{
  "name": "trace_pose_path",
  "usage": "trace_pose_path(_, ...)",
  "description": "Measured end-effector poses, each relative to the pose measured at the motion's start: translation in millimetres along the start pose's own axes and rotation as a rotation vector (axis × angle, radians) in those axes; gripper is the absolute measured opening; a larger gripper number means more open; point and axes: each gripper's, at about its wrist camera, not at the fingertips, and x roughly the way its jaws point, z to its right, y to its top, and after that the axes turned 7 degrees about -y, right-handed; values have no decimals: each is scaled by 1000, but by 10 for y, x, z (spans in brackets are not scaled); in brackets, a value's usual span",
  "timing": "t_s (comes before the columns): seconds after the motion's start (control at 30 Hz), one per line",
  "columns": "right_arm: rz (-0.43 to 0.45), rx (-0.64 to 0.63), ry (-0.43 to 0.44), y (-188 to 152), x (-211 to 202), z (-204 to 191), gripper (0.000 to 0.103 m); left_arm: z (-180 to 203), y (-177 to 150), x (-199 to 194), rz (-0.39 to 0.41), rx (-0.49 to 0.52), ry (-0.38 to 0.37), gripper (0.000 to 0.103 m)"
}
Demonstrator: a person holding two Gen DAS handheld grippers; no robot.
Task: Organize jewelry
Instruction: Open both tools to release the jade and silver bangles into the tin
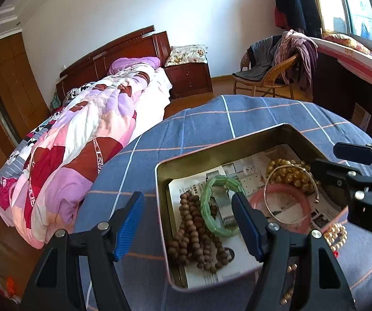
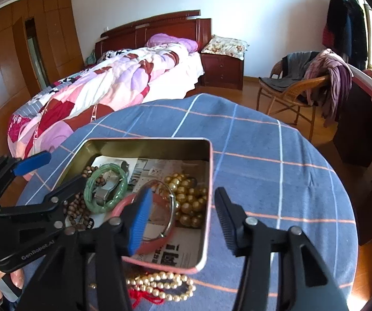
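An open metal tin [image 1: 211,155] [image 2: 210,197] lined with newspaper sits on a blue checked tablecloth. In it lie a green bangle [image 1: 213,223] [image 2: 92,202], brown wooden beads [image 1: 193,238] [image 2: 75,210], a pink bangle [image 1: 305,204] [image 2: 157,246], a thin metal bangle [image 1: 271,210] [image 2: 171,220] and large gold pearls [image 1: 289,173] [image 2: 188,204]. A small gold bead bracelet [image 1: 337,235] [image 2: 160,285] lies on the cloth beside the tin. My left gripper [image 1: 188,223] is open, straddling the tin's left wall. My right gripper [image 2: 183,220] is open, straddling the tin's right wall.
The tablecloth [image 1: 237,119] [image 2: 276,181] covers a round table. A bed with a patchwork quilt [image 1: 82,142] [image 2: 103,88] stands to the left. A wicker chair with clothes [image 1: 271,72] [image 2: 297,85] stands behind. A few loose gold beads [image 1: 290,269] lie near the tin.
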Motion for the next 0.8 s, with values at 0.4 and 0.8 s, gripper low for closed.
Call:
trace_pose_path(0.4,-31,62,-19,-365,-267,188,57,113,-405,-464,35,-58,20,70)
trace_pose_path(0.8,-83,38,12,-635,-305,90,57,251,-669,-518,-13,-69,17,70)
